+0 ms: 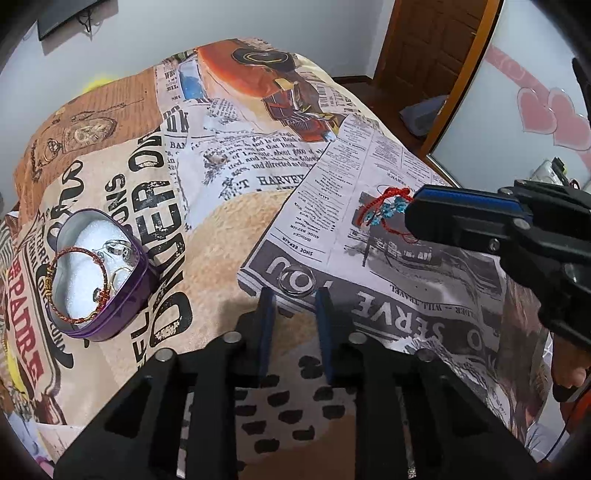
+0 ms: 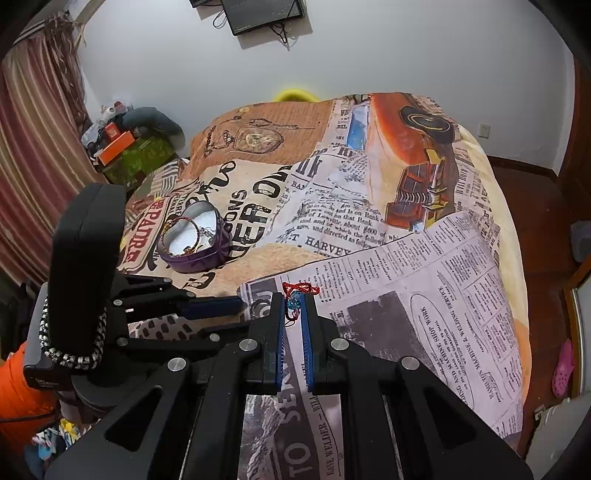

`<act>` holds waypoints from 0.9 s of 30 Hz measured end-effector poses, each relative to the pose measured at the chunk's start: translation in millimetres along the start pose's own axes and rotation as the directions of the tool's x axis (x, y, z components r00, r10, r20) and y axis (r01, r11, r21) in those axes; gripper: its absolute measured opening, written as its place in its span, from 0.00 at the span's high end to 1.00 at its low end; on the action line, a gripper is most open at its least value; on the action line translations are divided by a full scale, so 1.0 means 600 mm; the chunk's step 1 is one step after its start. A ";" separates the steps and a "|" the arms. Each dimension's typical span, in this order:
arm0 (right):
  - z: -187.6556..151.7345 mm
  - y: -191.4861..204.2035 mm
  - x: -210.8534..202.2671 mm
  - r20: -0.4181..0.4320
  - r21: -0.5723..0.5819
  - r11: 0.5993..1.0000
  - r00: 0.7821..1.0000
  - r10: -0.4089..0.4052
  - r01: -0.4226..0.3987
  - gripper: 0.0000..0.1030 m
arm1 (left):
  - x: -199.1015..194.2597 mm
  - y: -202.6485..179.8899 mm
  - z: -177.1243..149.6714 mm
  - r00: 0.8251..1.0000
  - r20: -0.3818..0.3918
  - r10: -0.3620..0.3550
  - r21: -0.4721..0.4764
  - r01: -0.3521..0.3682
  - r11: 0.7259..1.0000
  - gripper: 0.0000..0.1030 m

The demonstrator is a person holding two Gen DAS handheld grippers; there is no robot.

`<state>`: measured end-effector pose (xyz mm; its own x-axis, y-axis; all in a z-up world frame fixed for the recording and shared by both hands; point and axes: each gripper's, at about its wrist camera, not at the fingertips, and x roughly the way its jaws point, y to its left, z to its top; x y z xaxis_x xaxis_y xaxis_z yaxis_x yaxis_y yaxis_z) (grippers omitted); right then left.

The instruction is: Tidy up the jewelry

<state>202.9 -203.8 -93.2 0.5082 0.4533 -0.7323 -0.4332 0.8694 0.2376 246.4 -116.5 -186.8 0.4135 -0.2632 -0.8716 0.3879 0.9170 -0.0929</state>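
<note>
Your right hand-held gripper point(image 2: 292, 301) sits low over the bed point(image 2: 369, 184) at the centre of the right wrist view, its blue pads point(image 2: 305, 332) drawn close with only a narrow gap between them, and a red cord bracelet point(image 2: 295, 293) with blue beads lies right at the fingertips; the beads show in the gap, but you cannot tell from either view whether the pads actually have hold of it. In the left wrist view the same bracelet point(image 1: 388, 210) lies at centre right on the newspaper-print cover point(image 1: 369, 184), with the right hand-held gripper point(image 1: 413, 218) reaching in from the right edge so that its tip meets the cord. Your left hand-held gripper point(image 1: 293, 293) stands at the bottom centre of that frame, fingers parted and holding nothing, with a clear ring point(image 1: 295, 284) lying on the cover between the two fingertips. A purple heart-shaped tin point(image 1: 96, 273) rests open at the left of the frame, well apart from both grippers, with a red-and-gold bangle point(image 1: 74, 280) and several silver rings point(image 1: 118, 249) lying on its white lining. The same tin point(image 2: 194, 240) appears at centre left of the right wrist view, beyond the left hand-held gripper point(image 2: 236, 314). A dark screen point(image 2: 262, 14) hangs on the white wall at the top of that frame.
</note>
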 end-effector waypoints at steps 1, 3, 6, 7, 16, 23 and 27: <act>-0.001 0.001 0.000 0.001 -0.002 1.000 1.000 -0.003 0.003 0.93 | 0.000 0.001 0.001 1.000 -0.003 -0.002 -0.002 0.002 1.000 0.81; -0.001 0.001 -0.002 0.003 -0.003 1.000 1.000 -0.008 0.008 0.93 | -0.001 0.001 0.004 1.000 -0.004 -0.007 -0.002 0.007 1.000 0.81; -0.003 -0.001 -0.006 0.004 0.002 1.000 1.000 -0.009 0.009 0.93 | -0.002 -0.006 0.007 1.000 -0.007 -0.011 0.019 0.011 1.000 0.81; -0.004 -0.003 -0.007 0.004 0.004 1.000 1.000 -0.010 0.010 0.93 | -0.001 -0.011 0.008 1.000 -0.011 -0.007 0.034 0.008 0.999 0.80; -0.007 -0.021 -0.014 0.012 0.034 0.999 1.000 -0.014 0.014 0.92 | 0.009 -0.029 0.035 0.999 -0.038 0.001 0.063 0.001 0.998 0.63; -0.008 -0.035 -0.012 0.007 0.048 0.999 1.000 -0.017 0.017 0.92 | 0.037 -0.031 0.044 0.999 -0.049 0.020 0.074 -0.017 0.997 0.68; -0.004 -0.033 -0.009 0.004 0.043 0.999 1.000 -0.018 0.018 0.92 | 0.033 -0.025 0.042 0.999 -0.034 0.012 0.062 -0.009 0.998 0.81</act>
<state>207.0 -224.2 -95.6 0.5188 0.4383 -0.7340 -0.3917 0.8850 0.2516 269.4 -142.8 -190.5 0.3895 -0.2422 -0.8886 0.4344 0.8991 -0.0547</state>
